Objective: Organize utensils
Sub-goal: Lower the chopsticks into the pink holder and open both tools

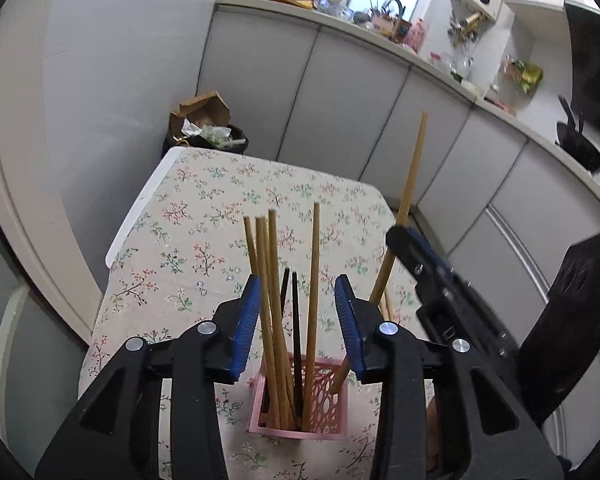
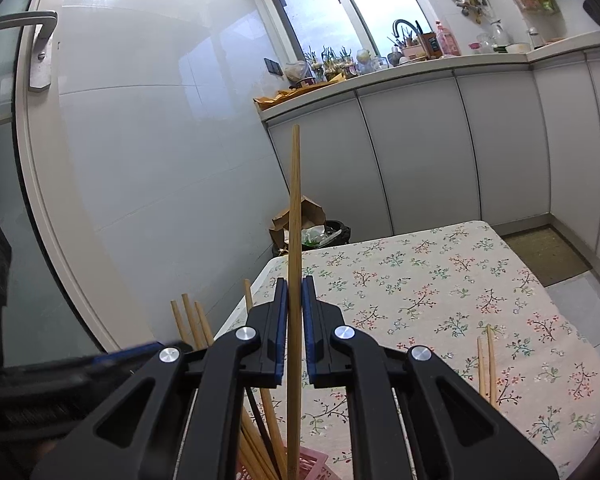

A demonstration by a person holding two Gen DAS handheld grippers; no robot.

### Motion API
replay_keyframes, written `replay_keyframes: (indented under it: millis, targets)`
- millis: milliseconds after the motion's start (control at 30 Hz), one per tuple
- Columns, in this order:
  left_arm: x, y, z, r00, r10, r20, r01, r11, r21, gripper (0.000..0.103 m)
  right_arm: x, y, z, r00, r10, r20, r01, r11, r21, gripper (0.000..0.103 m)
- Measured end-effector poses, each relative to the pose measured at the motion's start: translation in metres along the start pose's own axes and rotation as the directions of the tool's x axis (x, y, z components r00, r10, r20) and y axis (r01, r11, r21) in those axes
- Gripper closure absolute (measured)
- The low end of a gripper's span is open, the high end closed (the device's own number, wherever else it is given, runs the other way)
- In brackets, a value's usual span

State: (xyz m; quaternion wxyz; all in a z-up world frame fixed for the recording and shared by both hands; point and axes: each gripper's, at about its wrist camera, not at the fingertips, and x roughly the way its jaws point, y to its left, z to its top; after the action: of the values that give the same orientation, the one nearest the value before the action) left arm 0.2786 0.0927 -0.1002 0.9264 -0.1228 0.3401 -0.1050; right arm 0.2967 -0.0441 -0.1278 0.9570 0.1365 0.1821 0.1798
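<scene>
A long, pale bamboo chopstick (image 2: 295,240) stands upright, clamped in the right gripper (image 2: 295,328) jaws over a pink lattice holder (image 1: 324,396) of chopsticks; the left gripper (image 1: 296,324) jaws gape around them

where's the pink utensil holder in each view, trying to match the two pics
Left wrist view: the pink utensil holder stands bottom centre on the floral tablecloth, seen between the open left gripper fingers.
Right wrist view: only its rim shows at the bottom edge, below the right gripper.
Shared landmark: the trash bin beyond the table.
</scene>
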Motion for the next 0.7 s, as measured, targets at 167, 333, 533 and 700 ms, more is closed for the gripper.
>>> replay_keyframes:
  millis: [167, 333, 533, 700]
  targets:
    - [-0.015, 0.010, 0.007, 0.999, 0.016, 0.050, -0.013, 0.998, -0.063, 0.062, 0.003, 0.003, -0.006, 0.999, 0.020, -0.037, -0.021, 1.000, -0.012, 0.092]
    - [-0.020, 0.012, 0.012, 0.998, 0.008, 0.057, -0.003, 0.995, -0.096, 0.060, -0.006, -0.002, -0.002, 0.996, 0.040, -0.074, -0.041, 0.999, -0.005, 0.092]
    - [-0.026, -0.005, 0.012, 0.997, -0.015, 0.072, 0.019, 0.998, -0.059, 0.060, -0.033, -0.040, 0.027, 0.996, 0.030, -0.086, -0.019, 0.992, 0.126, 0.092]
    - [-0.025, -0.032, 0.007, 0.997, -0.044, 0.068, 0.045, 0.999, -0.006, 0.060, -0.061, -0.088, 0.059, 0.997, -0.018, -0.078, 0.034, 0.975, 0.219, 0.087]
